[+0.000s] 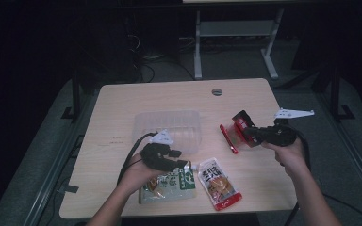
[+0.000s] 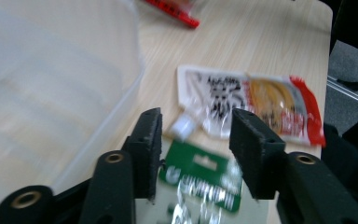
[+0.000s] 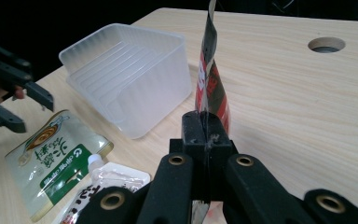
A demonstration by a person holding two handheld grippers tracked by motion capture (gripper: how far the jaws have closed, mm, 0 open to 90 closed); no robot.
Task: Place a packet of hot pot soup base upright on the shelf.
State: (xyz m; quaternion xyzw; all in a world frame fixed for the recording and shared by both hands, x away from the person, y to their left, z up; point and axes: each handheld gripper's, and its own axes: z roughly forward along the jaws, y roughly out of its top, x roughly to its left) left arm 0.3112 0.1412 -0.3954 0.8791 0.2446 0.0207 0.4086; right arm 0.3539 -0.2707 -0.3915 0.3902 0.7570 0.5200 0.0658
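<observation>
My left gripper (image 1: 181, 158) (image 2: 196, 140) hovers open just above a green-and-white spouted pouch (image 1: 167, 183) (image 2: 200, 179) lying near the table's front edge; nothing is pressed between its pads. Beside that pouch lies a white-and-red spouted pouch (image 1: 219, 183) (image 2: 251, 102). My right gripper (image 1: 250, 132) (image 3: 204, 126) is shut on the edge of a red pouch (image 1: 238, 129) (image 3: 210, 79), which it holds upright above the table at the right. A clear plastic container (image 1: 167, 129) (image 3: 126, 70) stands empty in the middle, right behind the left gripper.
The wooden table (image 1: 122, 103) has a round cable hole (image 1: 217, 91) (image 3: 326, 45) near its far edge. In the right gripper view the left gripper (image 3: 28, 112) shows at far left, above the green pouch (image 3: 51, 158). A dark floor and desk legs lie beyond.
</observation>
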